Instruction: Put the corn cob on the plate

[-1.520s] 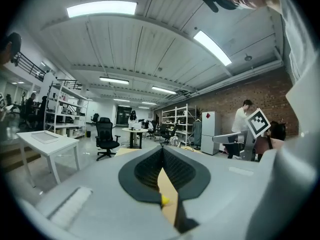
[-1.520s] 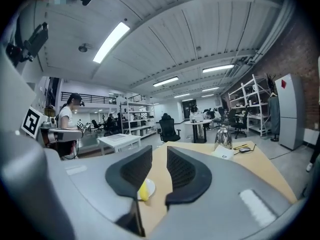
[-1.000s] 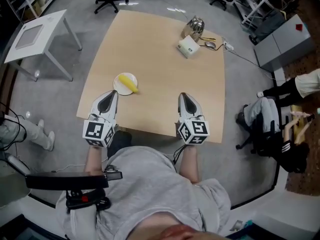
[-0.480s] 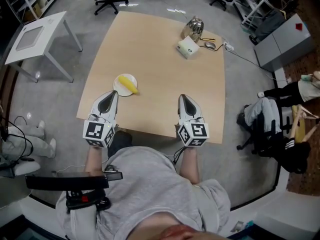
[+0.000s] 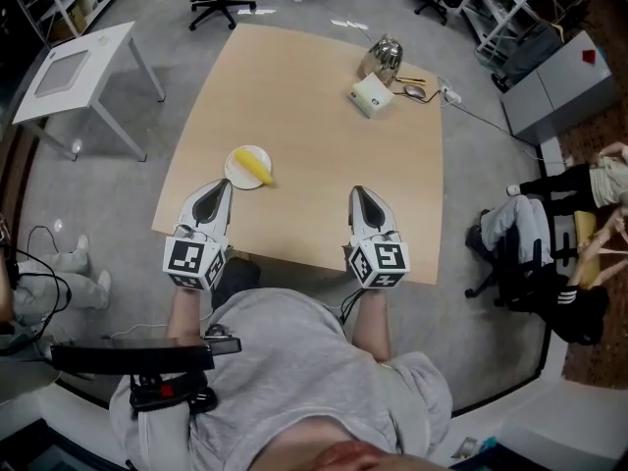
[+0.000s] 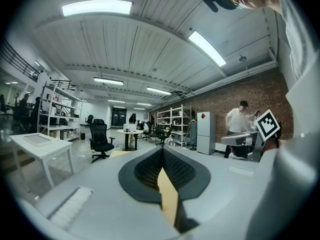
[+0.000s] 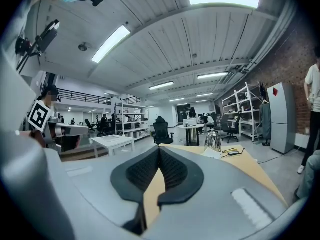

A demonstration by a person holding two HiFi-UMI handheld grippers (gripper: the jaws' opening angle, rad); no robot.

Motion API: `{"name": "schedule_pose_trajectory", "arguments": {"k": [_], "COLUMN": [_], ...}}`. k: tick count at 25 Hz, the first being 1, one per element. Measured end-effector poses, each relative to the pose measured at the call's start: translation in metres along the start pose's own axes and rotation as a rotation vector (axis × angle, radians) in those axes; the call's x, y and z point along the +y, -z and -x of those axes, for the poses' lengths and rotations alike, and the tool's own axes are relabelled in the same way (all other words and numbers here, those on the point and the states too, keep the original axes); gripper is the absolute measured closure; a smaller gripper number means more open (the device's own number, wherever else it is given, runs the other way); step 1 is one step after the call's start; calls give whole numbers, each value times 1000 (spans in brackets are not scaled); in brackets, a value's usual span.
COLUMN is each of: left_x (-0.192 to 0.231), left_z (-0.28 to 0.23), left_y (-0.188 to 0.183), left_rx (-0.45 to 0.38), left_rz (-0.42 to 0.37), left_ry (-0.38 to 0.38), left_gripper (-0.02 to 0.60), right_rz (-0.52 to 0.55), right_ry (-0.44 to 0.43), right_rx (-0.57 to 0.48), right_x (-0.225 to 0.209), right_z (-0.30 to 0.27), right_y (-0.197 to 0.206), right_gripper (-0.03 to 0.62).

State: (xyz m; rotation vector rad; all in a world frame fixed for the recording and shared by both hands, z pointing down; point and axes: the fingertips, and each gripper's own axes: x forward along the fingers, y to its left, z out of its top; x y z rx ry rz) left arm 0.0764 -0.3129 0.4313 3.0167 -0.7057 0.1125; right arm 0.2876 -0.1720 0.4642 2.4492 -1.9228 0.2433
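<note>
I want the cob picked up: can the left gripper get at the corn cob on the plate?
Probably yes: the left gripper sits just short of the plate, and nothing stands between it and the corn cob. Its jaws are together, so they must open first.

The right edge of the head view cuts off a person (image 5: 564,177), the left edge another's legs (image 5: 49,285) — and the small objects (image 5: 414,90) beside the kettle (image 5: 385,55) are too tiny to identify.
</note>
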Motion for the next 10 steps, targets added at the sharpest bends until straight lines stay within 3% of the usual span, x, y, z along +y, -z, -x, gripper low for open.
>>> {"name": "schedule_pose_trajectory", "arguments": {"k": [10], "left_x": [-1], "left_z": [-1], "left_y": [1], "left_rx": [2], "left_rz": [1], "left_ry": [-1], "left_gripper": [563], "right_rz": [6], "right_ry": [-9], "right_rx": [2], "right_x": [1], "right_z": [1], "right_y": [1], "right_gripper": [588]}}
